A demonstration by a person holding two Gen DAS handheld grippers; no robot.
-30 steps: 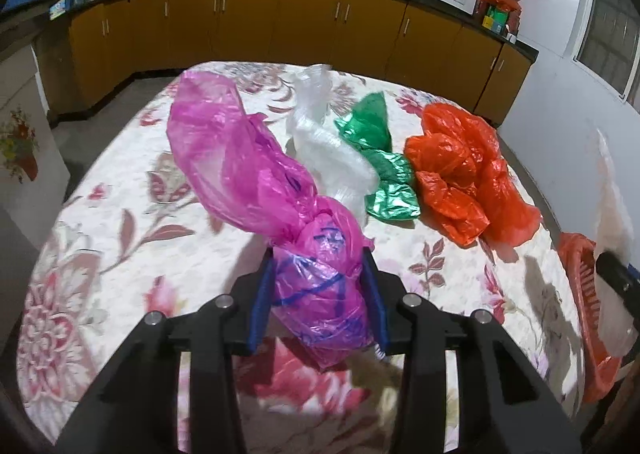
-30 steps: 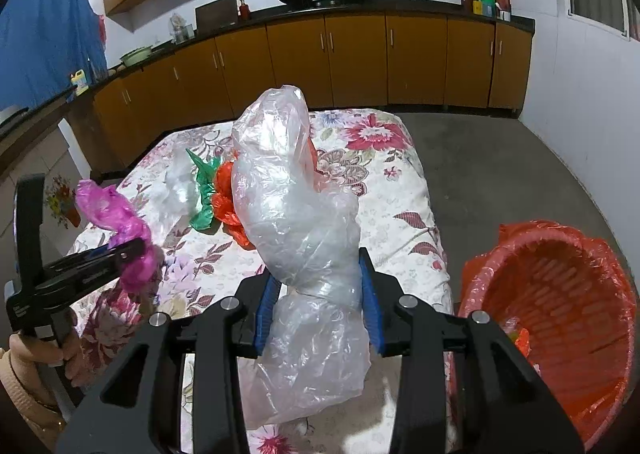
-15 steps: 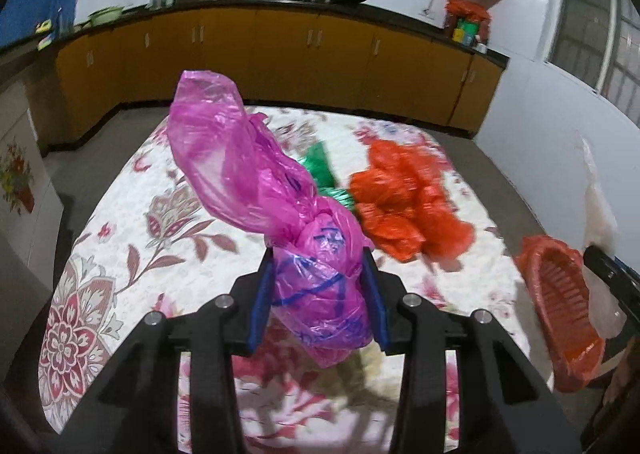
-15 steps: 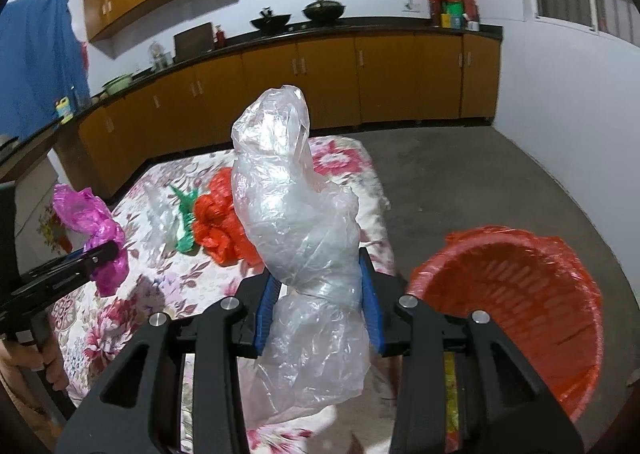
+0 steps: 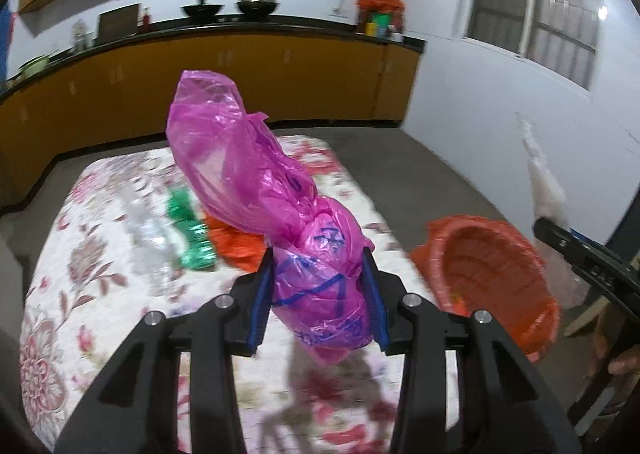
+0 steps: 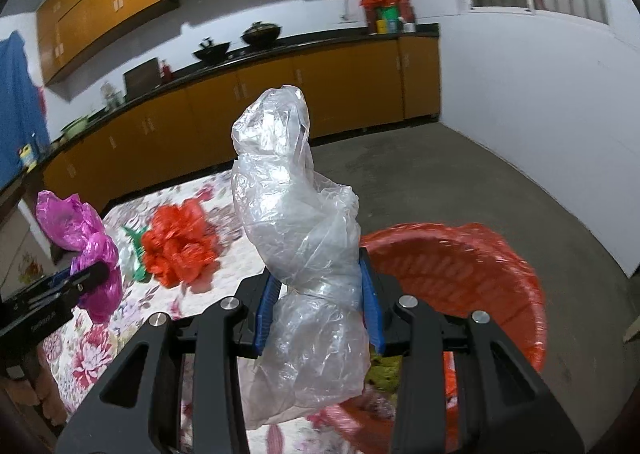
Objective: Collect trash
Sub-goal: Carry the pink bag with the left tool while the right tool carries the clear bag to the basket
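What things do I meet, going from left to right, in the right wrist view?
pink bag in the left gripper → green bag → orange-red bag → clear bag in the right gripper → orange basket

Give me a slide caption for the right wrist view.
Right gripper holding a clear bag above the red basket.

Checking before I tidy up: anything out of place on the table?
Yes: crumpled bags lie loose on the table: an orange bag, a green bag and a clear bag, none in the bin.
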